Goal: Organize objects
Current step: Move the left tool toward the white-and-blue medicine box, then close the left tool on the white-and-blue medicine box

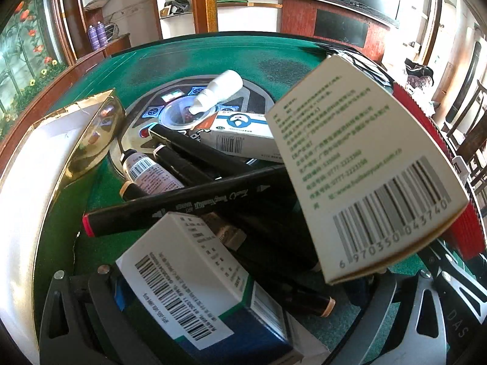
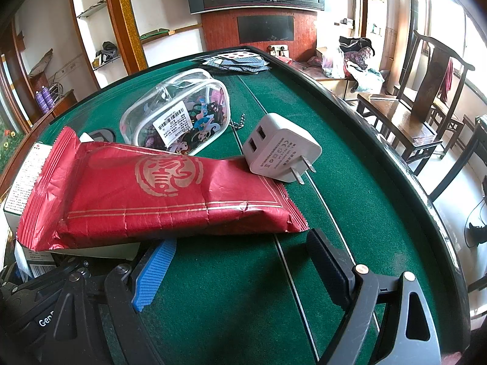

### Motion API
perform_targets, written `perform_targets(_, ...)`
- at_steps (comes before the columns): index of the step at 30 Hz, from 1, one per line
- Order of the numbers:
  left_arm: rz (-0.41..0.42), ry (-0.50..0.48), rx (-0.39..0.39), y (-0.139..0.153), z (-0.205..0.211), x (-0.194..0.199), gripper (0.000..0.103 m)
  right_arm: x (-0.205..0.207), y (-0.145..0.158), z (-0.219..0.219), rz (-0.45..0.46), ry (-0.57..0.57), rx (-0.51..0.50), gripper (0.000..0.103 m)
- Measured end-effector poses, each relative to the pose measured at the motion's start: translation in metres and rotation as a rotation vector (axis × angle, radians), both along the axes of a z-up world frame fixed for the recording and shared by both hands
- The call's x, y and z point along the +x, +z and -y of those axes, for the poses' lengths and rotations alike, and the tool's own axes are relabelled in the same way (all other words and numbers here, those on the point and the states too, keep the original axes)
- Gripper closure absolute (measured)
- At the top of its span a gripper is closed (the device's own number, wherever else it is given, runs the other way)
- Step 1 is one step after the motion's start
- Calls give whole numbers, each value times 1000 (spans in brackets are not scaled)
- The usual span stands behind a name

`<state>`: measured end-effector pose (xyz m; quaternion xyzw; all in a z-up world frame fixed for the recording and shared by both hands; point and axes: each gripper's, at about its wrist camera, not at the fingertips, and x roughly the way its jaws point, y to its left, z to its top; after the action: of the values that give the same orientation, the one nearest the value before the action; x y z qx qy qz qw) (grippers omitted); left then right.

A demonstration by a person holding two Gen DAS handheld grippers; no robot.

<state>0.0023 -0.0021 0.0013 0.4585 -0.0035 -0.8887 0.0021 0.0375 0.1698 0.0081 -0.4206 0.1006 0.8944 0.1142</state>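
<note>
Two grippers, both w/ jaws apart, nothing held. Landmark = red pack (image 2: 152,194) on the green table (image 2: 350,158).

Left view, going L to R: gold box (image 1: 91,140) far left of the pack, then black markers (image 1: 182,200) in a heap, a small tube (image 1: 146,170) beside them, white bottle (image 1: 219,91) behind. Blue-white box (image 1: 194,286) sits btwn the left gripper (image 1: 231,319) fingers, not squeezed. Big cream box (image 1: 359,164) leans vs. the pack.

Right view: clear pouch (image 2: 173,115) behind the pack, white plug (image 2: 283,149) touching its right end, cards (image 2: 237,60) far back. Right gripper (image 2: 240,276) is just in front of the pack.
</note>
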Motion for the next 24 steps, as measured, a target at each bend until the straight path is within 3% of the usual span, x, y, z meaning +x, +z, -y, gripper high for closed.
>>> perform_targets(5,9,0,-4,0,0,-2,0,2,-1,1,0,-1,0,13)
perform_targets(9,72,-58,1,0,7,2,1,3,-4,-5,-11,18,-30,7)
perform_targets(12,74,-132,-4,0,12,18,0,-6,-7,9,67,55,66,7)
perform_targets(20,40,-173,-10,1,13,28,0,0,-4,14,132,88,66,4)
perform_targets(24,94,-204,42,9,18,37,0,9,-2,22,157,121,64,3)
